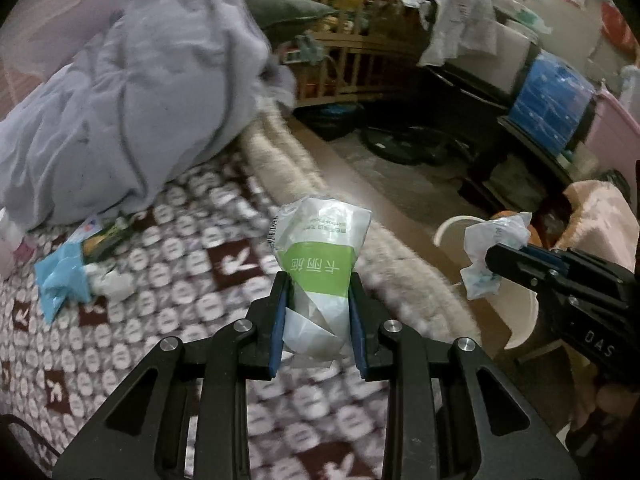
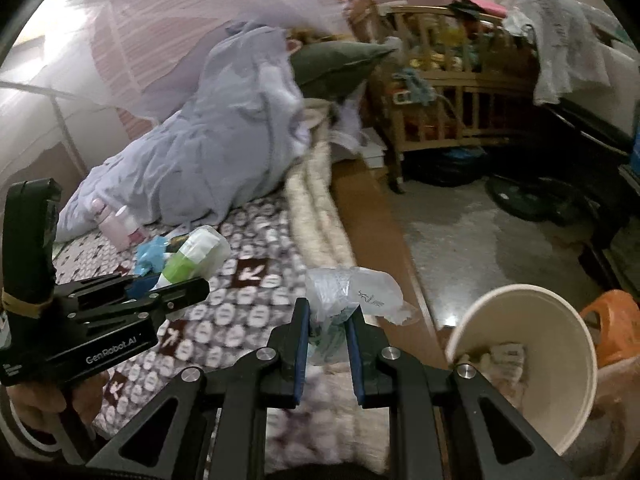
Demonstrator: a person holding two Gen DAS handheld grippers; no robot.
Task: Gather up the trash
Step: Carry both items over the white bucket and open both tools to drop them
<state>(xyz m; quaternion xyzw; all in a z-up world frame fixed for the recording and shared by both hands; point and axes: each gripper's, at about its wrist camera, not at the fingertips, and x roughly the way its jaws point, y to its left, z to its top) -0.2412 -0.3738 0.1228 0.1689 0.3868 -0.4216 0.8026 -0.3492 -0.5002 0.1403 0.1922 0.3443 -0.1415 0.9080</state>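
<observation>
Fingers, left: your left gripper (image 1: 318,312) is clamped on the green-and-white wrapper (image 1: 320,264), blue pads (image 1: 280,320) pressing both sides, wrapper standing up and out past the tips.
Fingers, right: your right gripper (image 2: 328,328) pinches a crumpled clear plastic wrapper (image 2: 352,288); most of it fans out above the tips.
Position: both loads are lifted clear of the patterned bedspread (image 1: 168,248), near the bed's edge.
Bin: white trash bin (image 2: 532,344) sits just right of your right gripper, mouth tilted toward you, some crumpled paper already inside.
Done: two pieces picked up, neither dropped in yet.
Left: blue wrapper (image 1: 60,280) and a darker packet beside it lie on the bedspread; possibly more under the grey blanket (image 1: 132,92), view too blurred to say.
Look of trash: light, thin, crinkled film; probably slips easily if your grip loosens.
</observation>
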